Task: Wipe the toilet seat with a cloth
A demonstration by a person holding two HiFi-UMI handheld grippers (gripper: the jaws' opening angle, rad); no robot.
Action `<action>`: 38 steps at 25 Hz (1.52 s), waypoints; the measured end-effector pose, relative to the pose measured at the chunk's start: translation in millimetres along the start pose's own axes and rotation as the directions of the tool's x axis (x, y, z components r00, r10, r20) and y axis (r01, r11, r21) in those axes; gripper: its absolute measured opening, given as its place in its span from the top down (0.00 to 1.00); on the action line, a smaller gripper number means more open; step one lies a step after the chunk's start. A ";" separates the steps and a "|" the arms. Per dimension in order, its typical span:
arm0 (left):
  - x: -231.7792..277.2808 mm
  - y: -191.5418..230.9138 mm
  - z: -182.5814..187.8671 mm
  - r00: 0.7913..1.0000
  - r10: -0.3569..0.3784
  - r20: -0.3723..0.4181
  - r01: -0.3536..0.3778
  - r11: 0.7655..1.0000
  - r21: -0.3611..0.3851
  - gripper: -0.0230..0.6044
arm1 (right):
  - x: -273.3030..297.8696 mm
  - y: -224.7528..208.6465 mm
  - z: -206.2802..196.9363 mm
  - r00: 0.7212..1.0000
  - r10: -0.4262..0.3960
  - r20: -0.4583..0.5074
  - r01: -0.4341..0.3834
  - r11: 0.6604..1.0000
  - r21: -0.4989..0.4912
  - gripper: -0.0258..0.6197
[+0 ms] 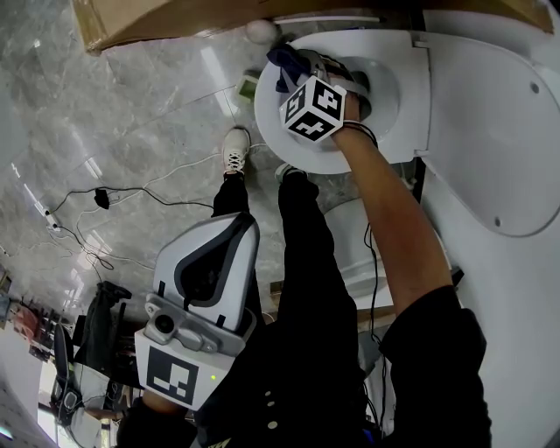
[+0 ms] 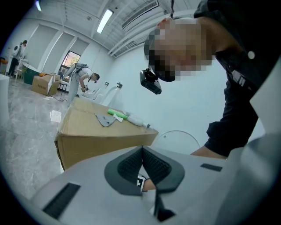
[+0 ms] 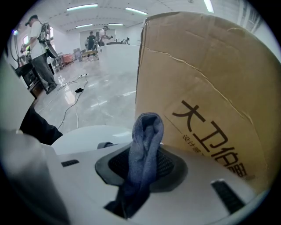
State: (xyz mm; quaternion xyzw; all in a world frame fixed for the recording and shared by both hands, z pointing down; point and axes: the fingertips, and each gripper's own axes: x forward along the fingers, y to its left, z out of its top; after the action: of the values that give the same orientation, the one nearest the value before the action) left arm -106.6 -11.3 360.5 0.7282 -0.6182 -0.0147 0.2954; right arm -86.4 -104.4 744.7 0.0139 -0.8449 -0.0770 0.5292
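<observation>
Right gripper view: the right gripper point(image 3: 142, 163), jaws clamped on a folded blue-grey cloth point(image 3: 147, 132), is over the far left rim of the white oval toilet seat point(image 1: 273, 118), beside a brown cardboard box point(image 3: 206, 79). Left gripper point(image 2: 142, 166): jaws together, empty, near the person's body.

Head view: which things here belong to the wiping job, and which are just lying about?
In the job: grey-blue cloth, clamped in the right gripper; white toilet seat under it.
Lying about: cardboard box; black cables on the floor; left gripper, shut and empty.
</observation>
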 end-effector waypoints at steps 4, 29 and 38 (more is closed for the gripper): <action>4.2 -0.2 -0.6 1.000 -0.002 -0.004 0.002 1.000 0.000 0.95 | -0.6 -14.2 -5.5 1.000 -0.025 0.000 0.025 0.997 0.076 0.80; 21.7 -9.5 -1.3 1.000 -0.023 -0.014 0.023 1.000 -0.002 0.95 | -16.0 -85.3 -47.4 0.985 -0.170 -0.031 0.169 0.907 0.385 0.80; 25.1 -14.0 -0.9 0.999 -0.033 -0.014 0.033 0.999 -0.008 0.95 | -29.5 -114.4 -79.8 0.969 -0.232 -0.087 0.243 0.820 0.518 0.80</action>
State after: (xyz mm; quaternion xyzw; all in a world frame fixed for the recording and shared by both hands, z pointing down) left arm -87.8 -32.9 363.6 0.7374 -0.6038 -0.0167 0.3023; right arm -8.6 -223.4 736.0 0.2638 -0.8199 0.0915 0.4998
